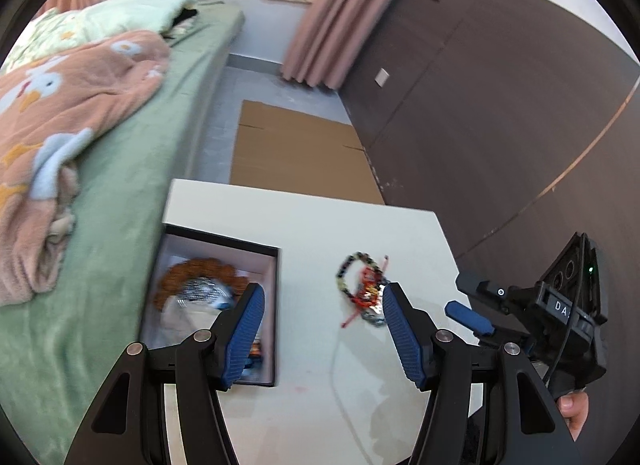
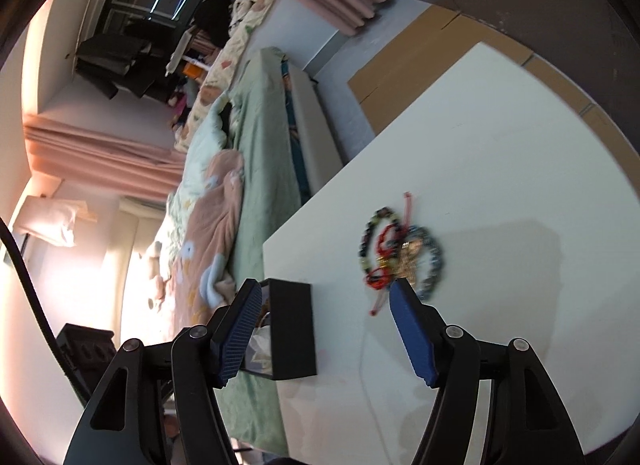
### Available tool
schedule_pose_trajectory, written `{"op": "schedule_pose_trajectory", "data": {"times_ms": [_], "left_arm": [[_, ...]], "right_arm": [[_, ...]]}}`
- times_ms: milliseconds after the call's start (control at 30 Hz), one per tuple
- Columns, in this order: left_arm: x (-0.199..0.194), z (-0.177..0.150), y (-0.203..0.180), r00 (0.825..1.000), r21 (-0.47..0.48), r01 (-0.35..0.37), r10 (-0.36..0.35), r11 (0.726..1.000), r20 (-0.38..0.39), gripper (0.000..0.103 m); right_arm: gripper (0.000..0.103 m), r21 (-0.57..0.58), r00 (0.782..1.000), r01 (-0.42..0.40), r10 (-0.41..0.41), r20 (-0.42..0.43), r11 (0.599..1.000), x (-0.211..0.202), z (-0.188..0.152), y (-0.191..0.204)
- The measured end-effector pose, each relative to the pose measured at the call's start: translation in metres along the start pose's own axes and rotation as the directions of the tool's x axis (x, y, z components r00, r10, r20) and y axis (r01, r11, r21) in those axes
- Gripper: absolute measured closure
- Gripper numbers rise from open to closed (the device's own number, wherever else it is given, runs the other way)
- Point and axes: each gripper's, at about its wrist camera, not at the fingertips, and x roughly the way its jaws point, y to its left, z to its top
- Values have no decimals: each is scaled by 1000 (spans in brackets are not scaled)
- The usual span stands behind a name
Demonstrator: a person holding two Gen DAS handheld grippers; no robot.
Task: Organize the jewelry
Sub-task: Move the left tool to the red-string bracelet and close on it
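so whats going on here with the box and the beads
A person is sorting jewelry with two handheld tongs. A tangle of beaded bracelets lies loose on the white table, beside an open black box that already holds a brown beaded piece. Both the left tongs and the right tongs are open and empty, pointed at the pile, so nothing is being gripped just now.

Both wrist views look down closely, sharing the bracelet pile (image 1: 366, 289).
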Motion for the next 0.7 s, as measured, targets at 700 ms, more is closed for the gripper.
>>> {"op": "schedule_pose_trajectory", "data": {"times_ms": [700], "left_arm": [[91, -14, -69, 992, 150, -4, 23, 989, -124, 72]], "right_arm": [[35, 88, 994, 99, -95, -50, 991, -26, 11, -50]]}}
